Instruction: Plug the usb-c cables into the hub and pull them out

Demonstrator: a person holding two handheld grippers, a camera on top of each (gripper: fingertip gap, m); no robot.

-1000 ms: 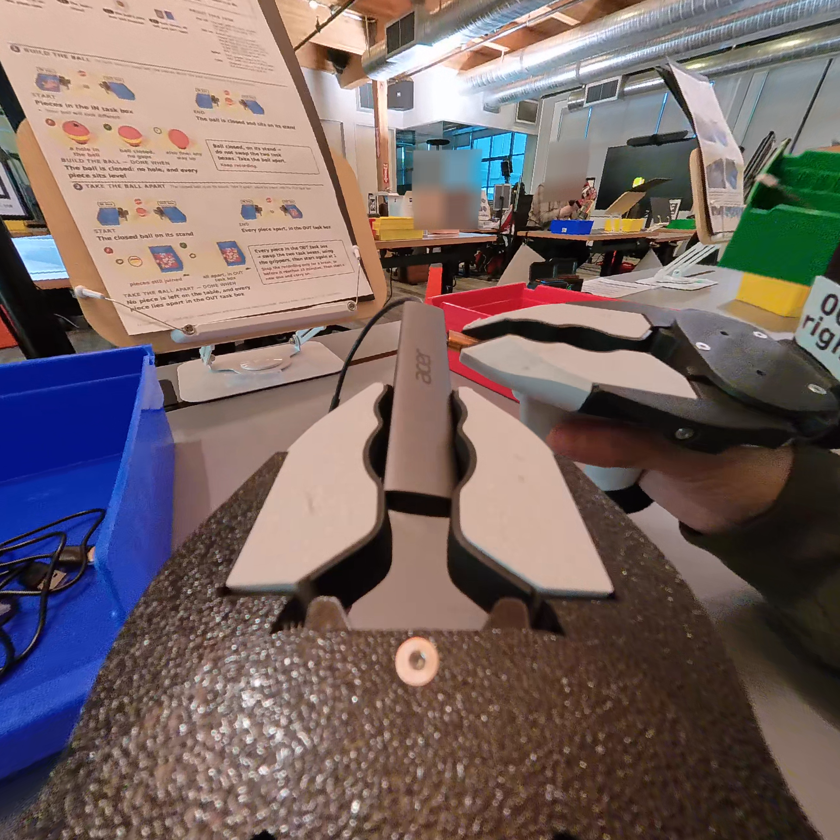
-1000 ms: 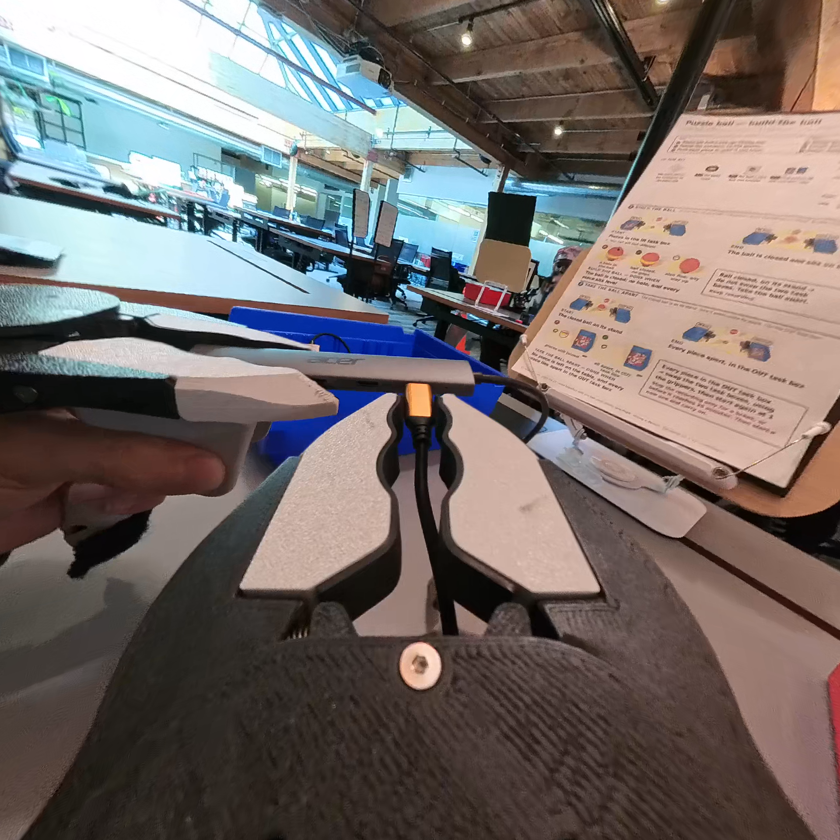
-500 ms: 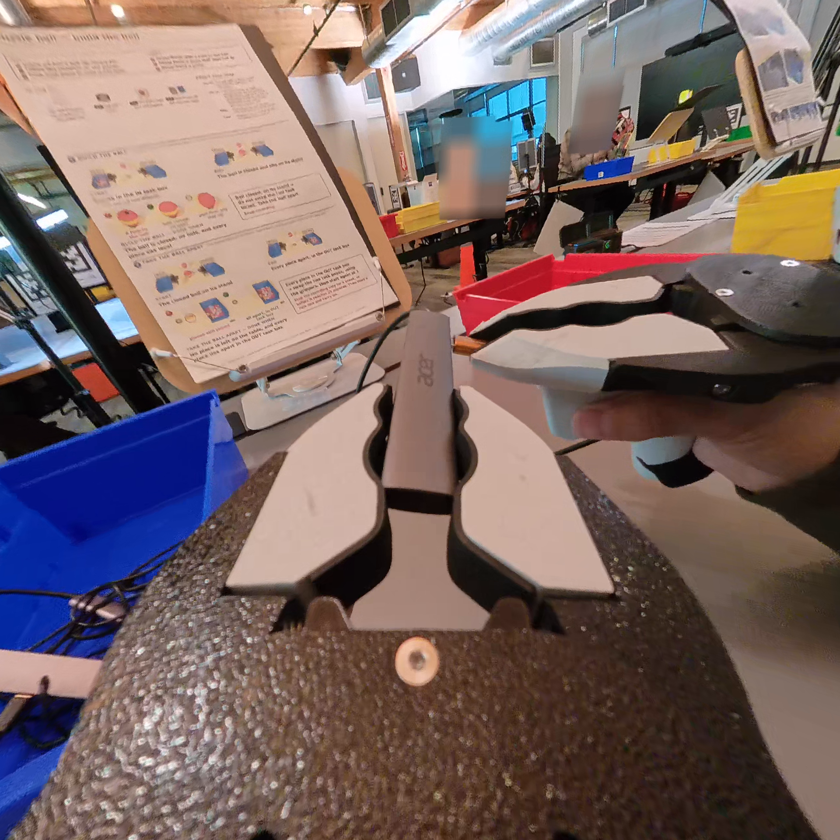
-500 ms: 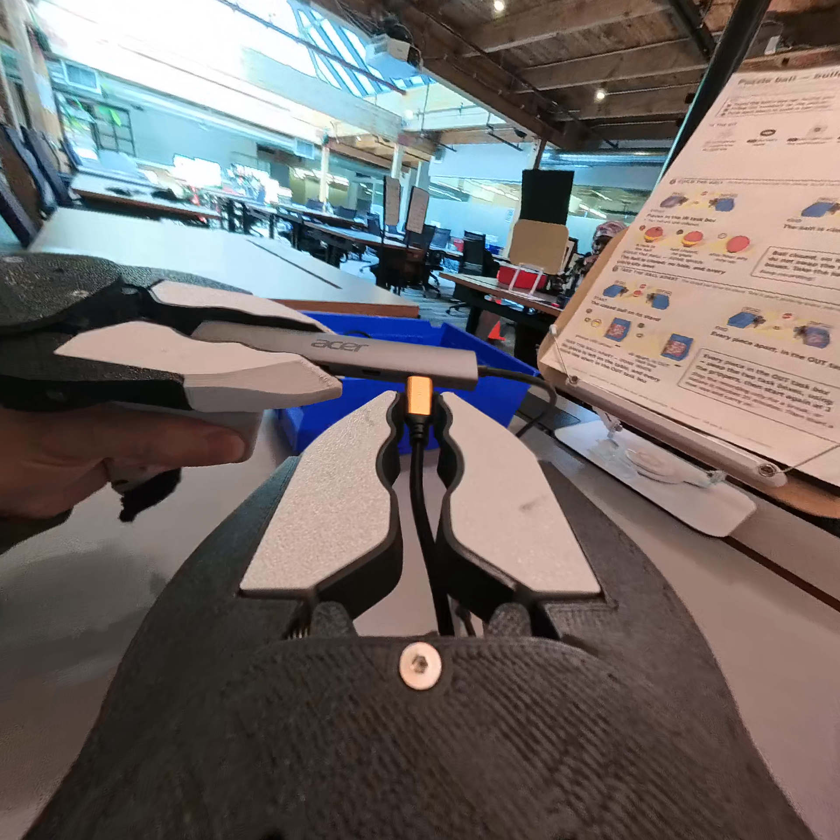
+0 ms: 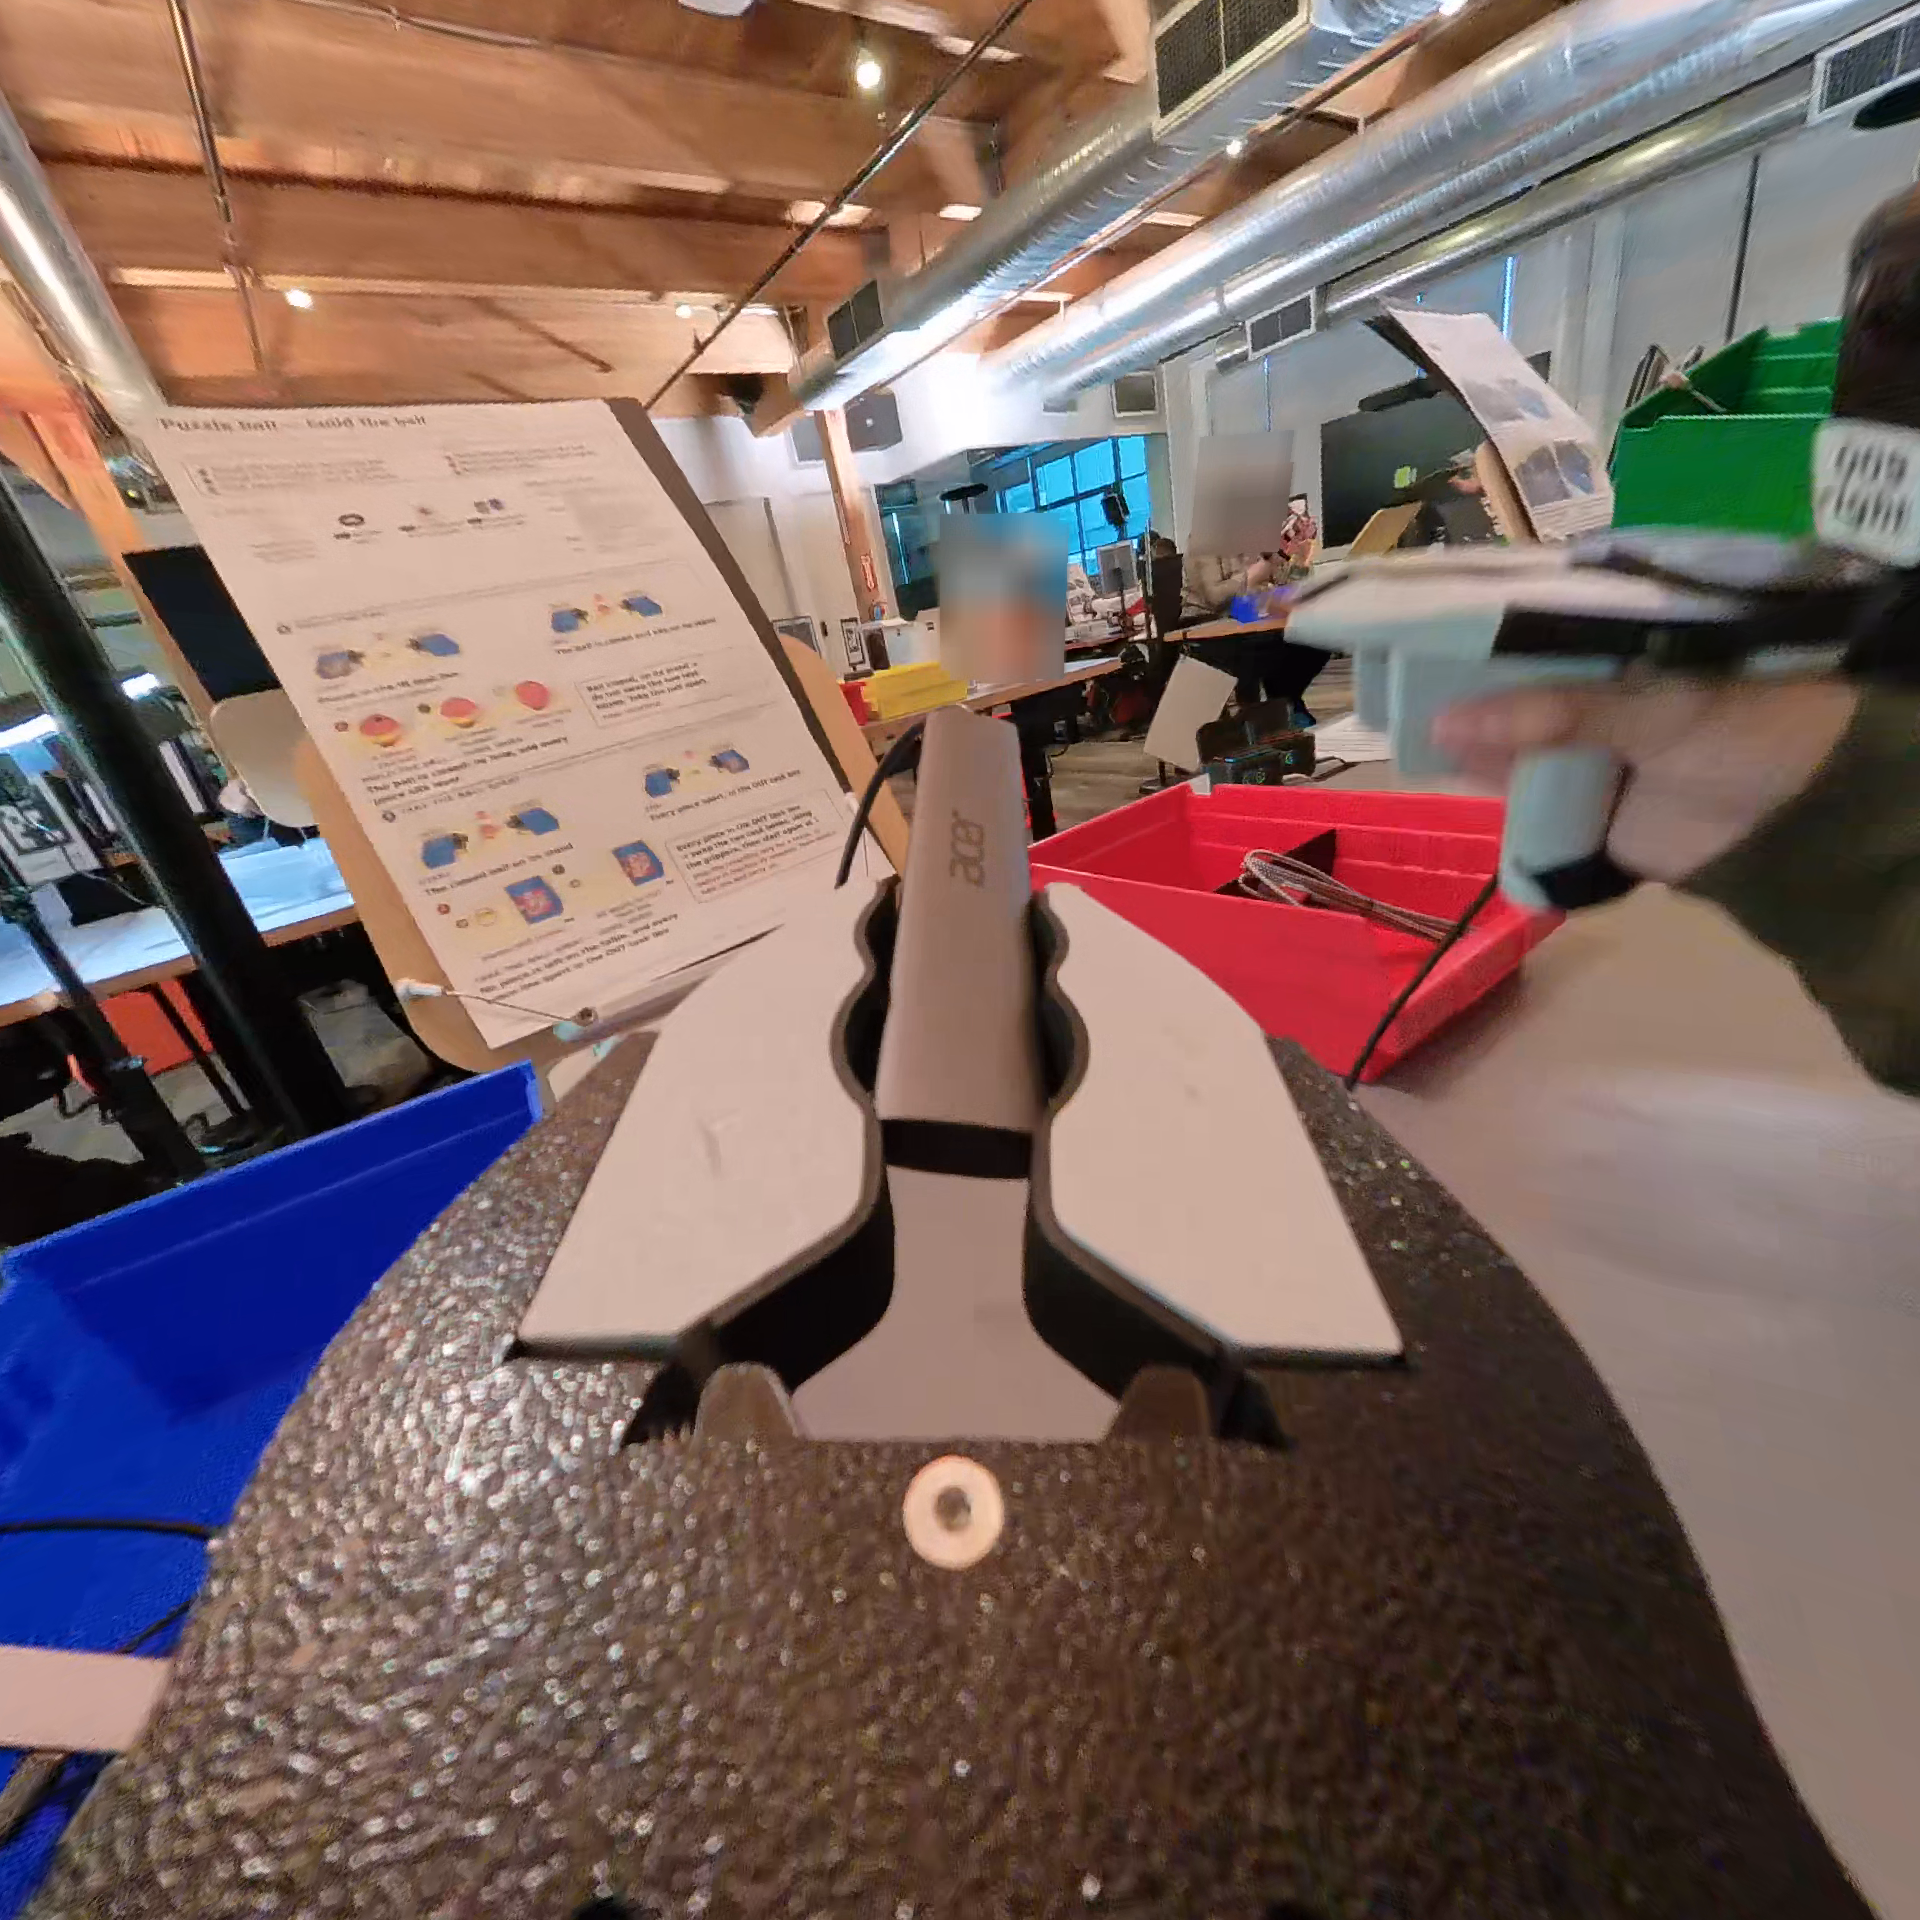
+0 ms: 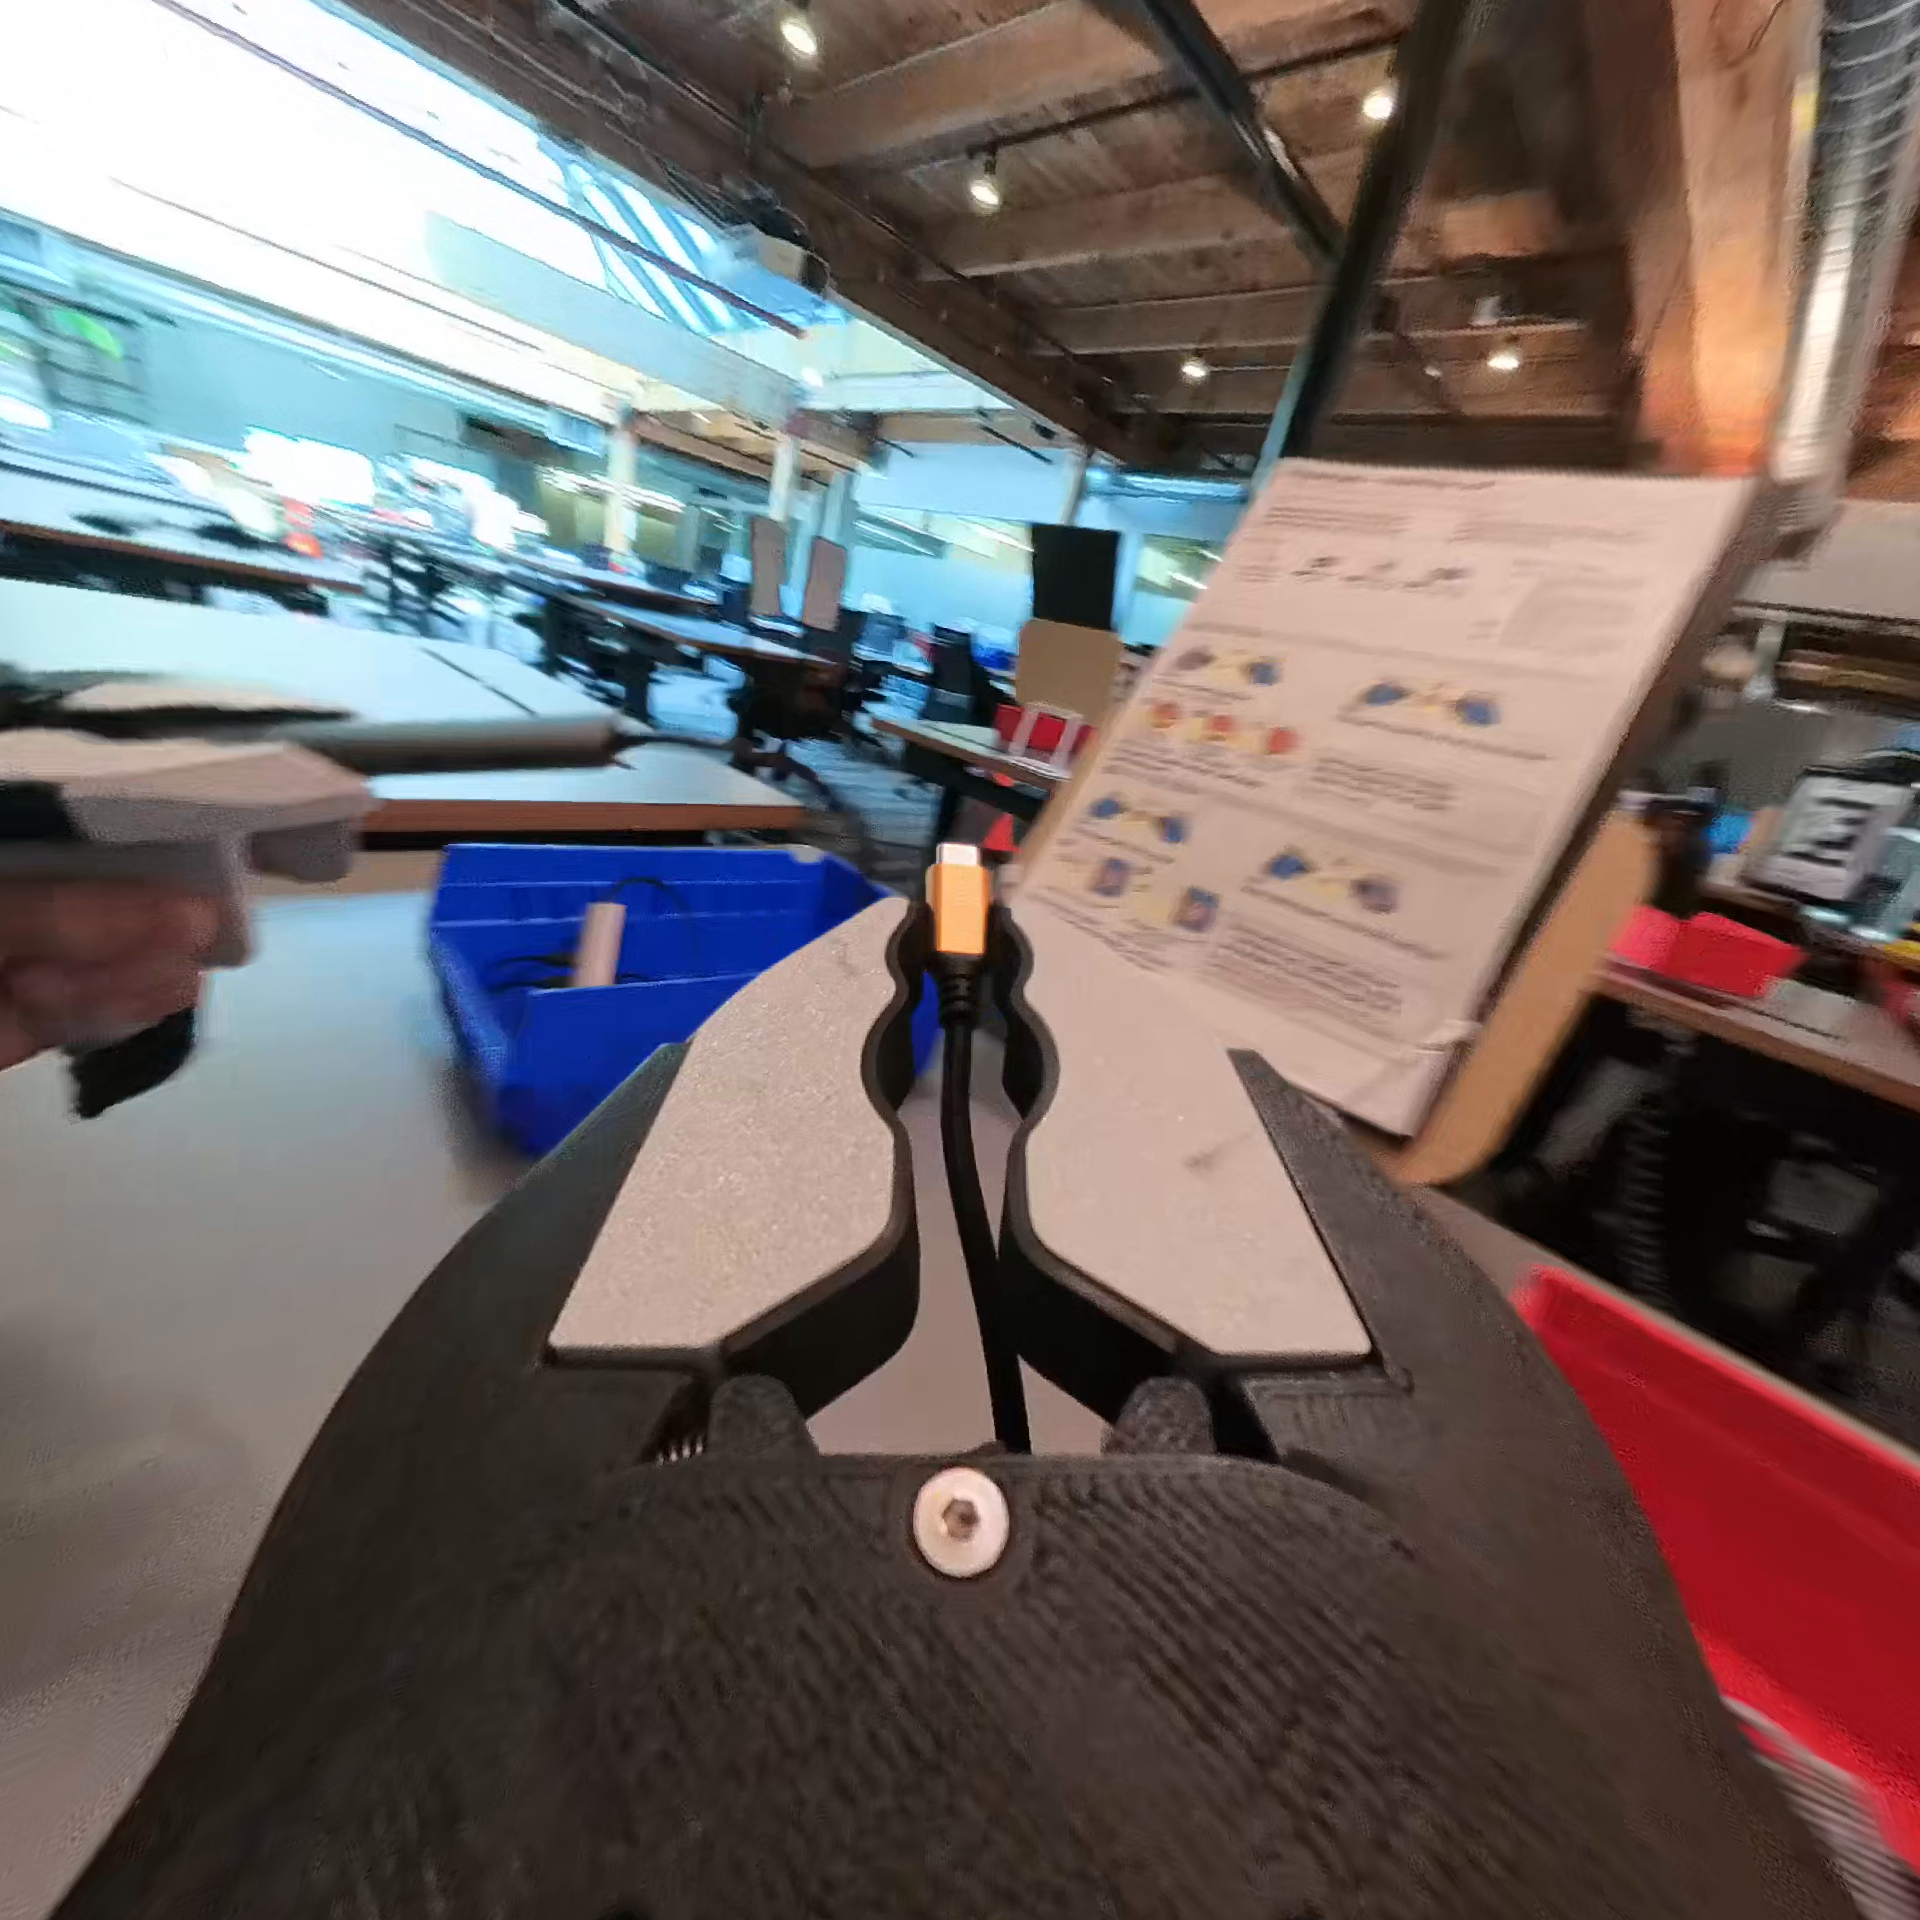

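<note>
In the left wrist view, our left gripper [image 5: 956,935] is clamped on the grey hub [image 5: 961,914], which juts forward between the fingers above the table [image 5: 1610,1247]. Its own thin lead could snag on the instruction board [image 5: 499,707] just behind.

In the right wrist view, our right gripper [image 6: 958,935] pinches the usb-c cable [image 6: 961,1091] just below its orange plug [image 6: 956,909], clear of the hub. The slack cable could slip or catch on the red bin [image 6: 1714,1455].

Grey table [image 5: 1621,1226] w/ bins (blue [image 6: 665,997], red [image 5: 1278,935]).
</note>
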